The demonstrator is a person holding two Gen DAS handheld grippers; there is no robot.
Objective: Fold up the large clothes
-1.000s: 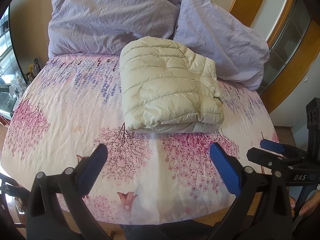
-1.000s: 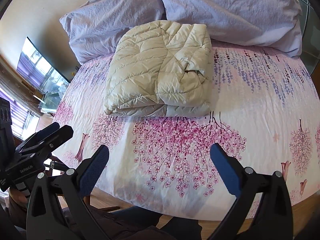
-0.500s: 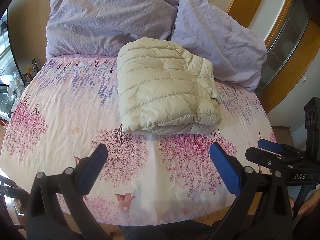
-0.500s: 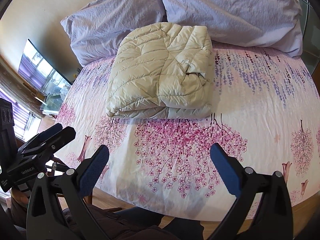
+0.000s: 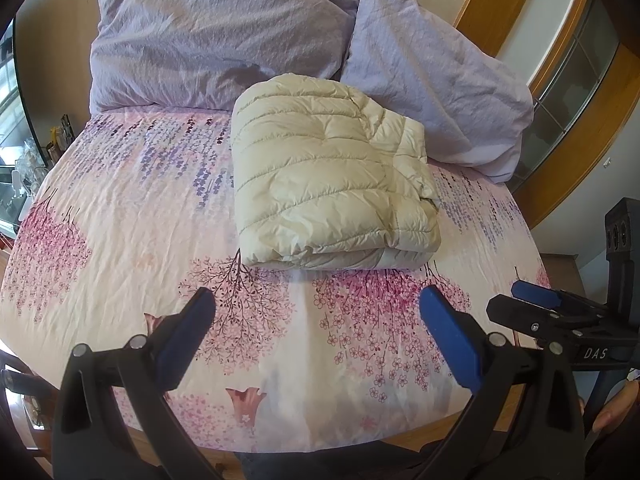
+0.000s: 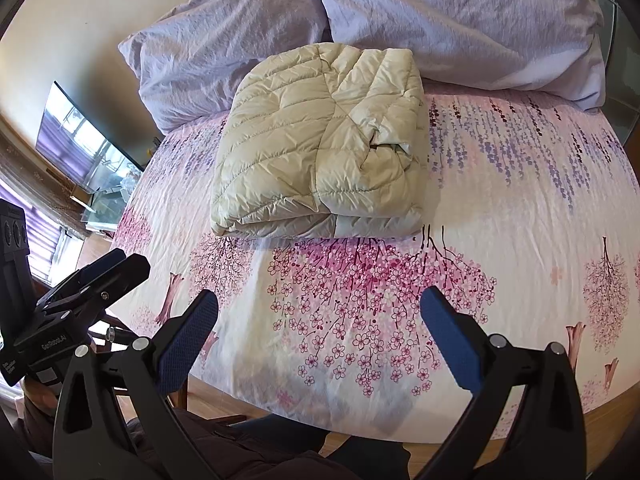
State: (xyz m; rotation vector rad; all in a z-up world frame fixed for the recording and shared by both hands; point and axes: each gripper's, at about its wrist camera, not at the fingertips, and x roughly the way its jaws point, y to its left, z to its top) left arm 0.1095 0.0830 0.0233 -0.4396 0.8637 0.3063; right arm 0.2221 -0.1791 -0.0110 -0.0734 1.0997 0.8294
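A cream quilted puffer jacket (image 5: pixel 328 176) lies folded into a thick rectangle on the floral bed sheet (image 5: pixel 120 216), near the pillows. It also shows in the right wrist view (image 6: pixel 320 160). My left gripper (image 5: pixel 316 324) is open and empty, above the bed's near edge, well short of the jacket. My right gripper (image 6: pixel 320 324) is open and empty, also over the near edge. The right gripper shows at the right of the left wrist view (image 5: pixel 548 308); the left gripper shows at the left of the right wrist view (image 6: pixel 100 276).
Two lilac pillows (image 5: pixel 224 36) (image 5: pixel 436 80) lean against the wall behind the jacket. A wooden frame and glass door (image 5: pixel 580 92) stand to the right. A television (image 6: pixel 84 132) and a cluttered glass stand are to the left of the bed.
Both grippers have drifted slightly; the jacket sits a little lower and closer in both views. Both stay open and empty. The jacket itself has not moved.
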